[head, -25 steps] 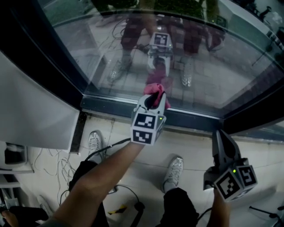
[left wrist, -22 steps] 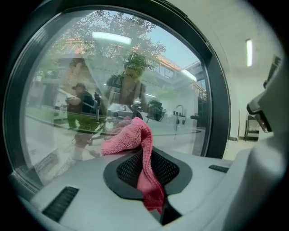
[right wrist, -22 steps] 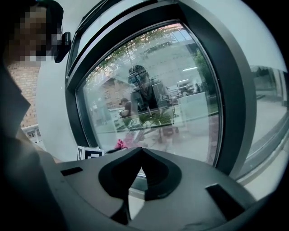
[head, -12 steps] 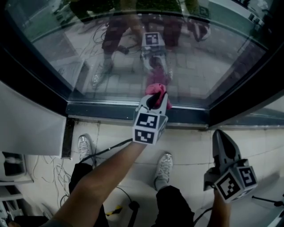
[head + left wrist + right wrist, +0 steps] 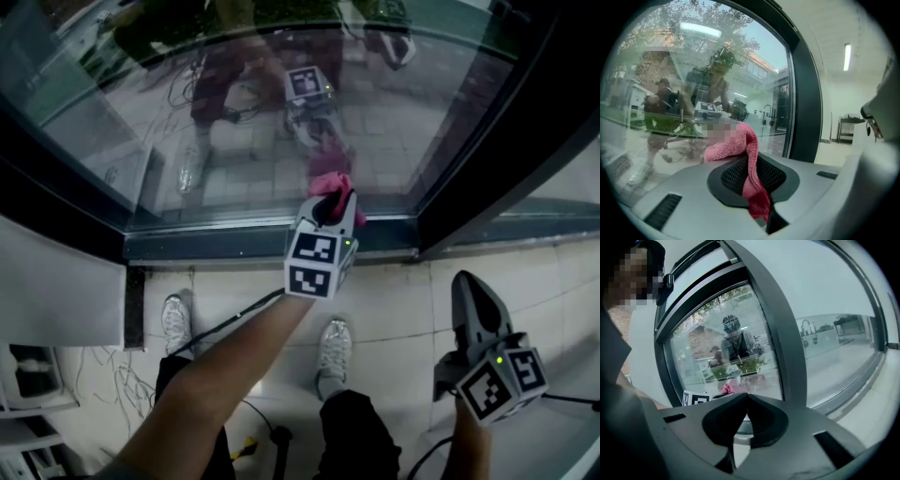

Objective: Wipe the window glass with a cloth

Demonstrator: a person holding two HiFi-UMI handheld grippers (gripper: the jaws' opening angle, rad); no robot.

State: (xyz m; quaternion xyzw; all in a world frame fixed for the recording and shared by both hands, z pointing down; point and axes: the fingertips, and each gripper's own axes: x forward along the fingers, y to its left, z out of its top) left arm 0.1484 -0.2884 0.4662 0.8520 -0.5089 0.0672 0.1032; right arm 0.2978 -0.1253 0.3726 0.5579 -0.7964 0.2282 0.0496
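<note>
My left gripper (image 5: pixel 334 199) is shut on a pink cloth (image 5: pixel 330 184), whose bunched end touches the window glass (image 5: pixel 234 122) just above the dark bottom frame. In the left gripper view the pink cloth (image 5: pixel 740 150) hangs out between the closed jaws and folds against the window glass (image 5: pixel 670 93). My right gripper (image 5: pixel 467 286) hangs low at the right, over the floor, shut with nothing between its jaws. In the right gripper view the cloth (image 5: pixel 727 389) shows small past the shut right gripper (image 5: pixel 746 396).
A dark vertical mullion (image 5: pixel 487 141) divides the pane from another pane to the right. A dark sill (image 5: pixel 225 239) runs along the bottom. A white panel (image 5: pixel 47 281) stands at the left. Cables (image 5: pixel 216 323) and the person's shoes (image 5: pixel 332 352) are on the tiled floor.
The left gripper with the cloth stays against the lower glass while the head view has shifted, so the window frame has slid left and the mullion has come closer. The right gripper keeps its place.
</note>
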